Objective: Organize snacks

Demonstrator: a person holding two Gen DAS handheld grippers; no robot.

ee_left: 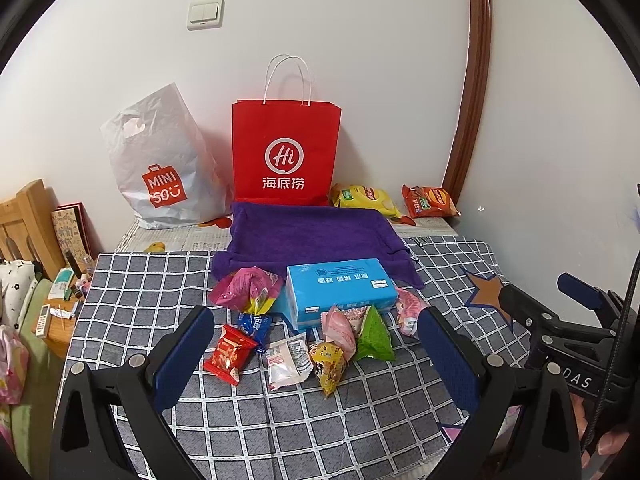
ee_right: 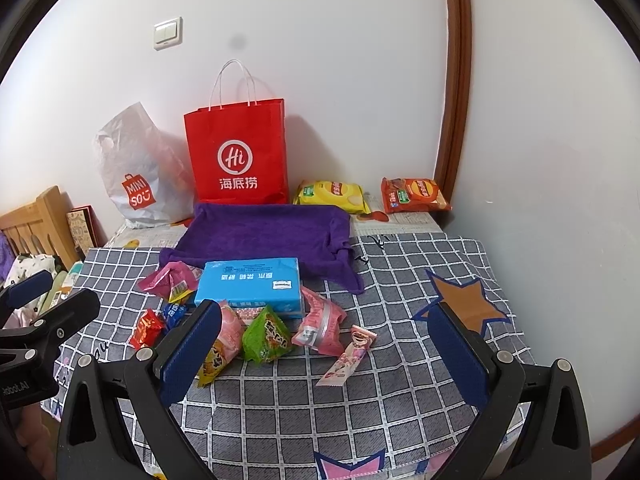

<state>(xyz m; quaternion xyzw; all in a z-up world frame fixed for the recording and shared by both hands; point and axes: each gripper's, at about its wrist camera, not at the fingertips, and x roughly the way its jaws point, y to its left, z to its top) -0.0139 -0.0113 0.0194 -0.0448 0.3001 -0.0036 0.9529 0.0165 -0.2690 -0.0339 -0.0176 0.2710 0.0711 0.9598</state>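
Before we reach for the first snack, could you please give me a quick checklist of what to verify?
1. Left gripper open, holding nothing: ok.
2. Right gripper open, holding nothing: ok.
3. Purple tray free to take snacks: ok.
4. Small snacks reachable: ok; the green packet lies loose on the checked cloth.
5. Blue tissue pack clear of snacks: not ok; packets lean against it.
6. Red bag contents: cannot tell.
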